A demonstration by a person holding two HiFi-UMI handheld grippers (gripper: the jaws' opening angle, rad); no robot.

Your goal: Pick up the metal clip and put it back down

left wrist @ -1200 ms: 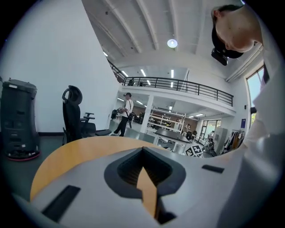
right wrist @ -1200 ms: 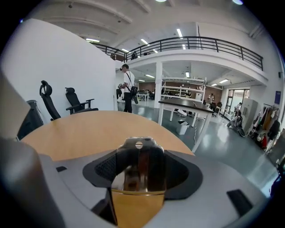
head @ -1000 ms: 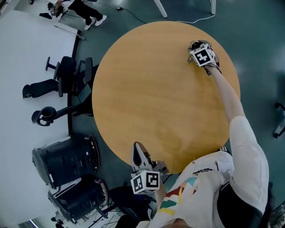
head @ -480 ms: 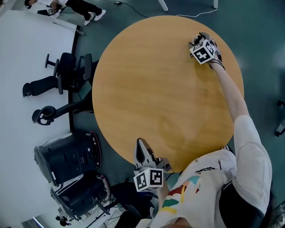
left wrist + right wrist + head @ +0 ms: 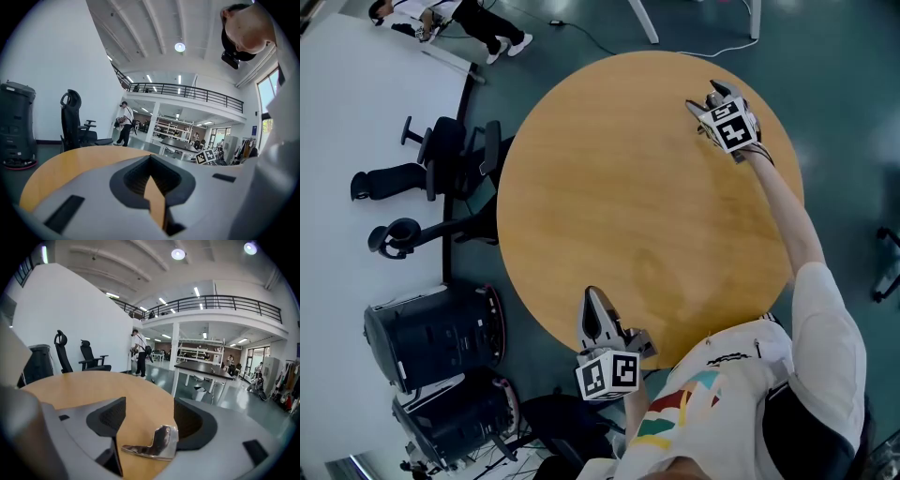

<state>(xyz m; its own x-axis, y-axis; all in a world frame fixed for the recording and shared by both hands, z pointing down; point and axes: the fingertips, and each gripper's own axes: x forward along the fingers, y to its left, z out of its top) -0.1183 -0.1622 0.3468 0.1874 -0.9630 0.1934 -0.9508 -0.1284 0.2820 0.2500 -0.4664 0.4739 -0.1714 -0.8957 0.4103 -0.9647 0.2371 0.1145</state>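
Observation:
A small bent metal clip [image 5: 152, 444] lies on the round wooden table [image 5: 609, 187] between the jaws of my right gripper [image 5: 145, 420], close against the right-hand jaw. Those jaws stand apart, so the gripper is open around the clip. In the head view my right gripper [image 5: 711, 97] is at the table's far right edge, and the clip is hidden under it. My left gripper [image 5: 592, 305] hovers at the table's near edge, shut with nothing in it; only a thin sliver of wood shows between its jaws [image 5: 152, 187].
Black office chairs [image 5: 441, 169] and dark wheeled bins [image 5: 431, 342] stand on the floor left of the table. A cable [image 5: 712, 47] runs on the floor beyond the far edge. A person [image 5: 139, 352] walks in the distance.
My right gripper has shifted a little along the table's far right edge, and its jaws now show spread apart. The left gripper has barely moved.

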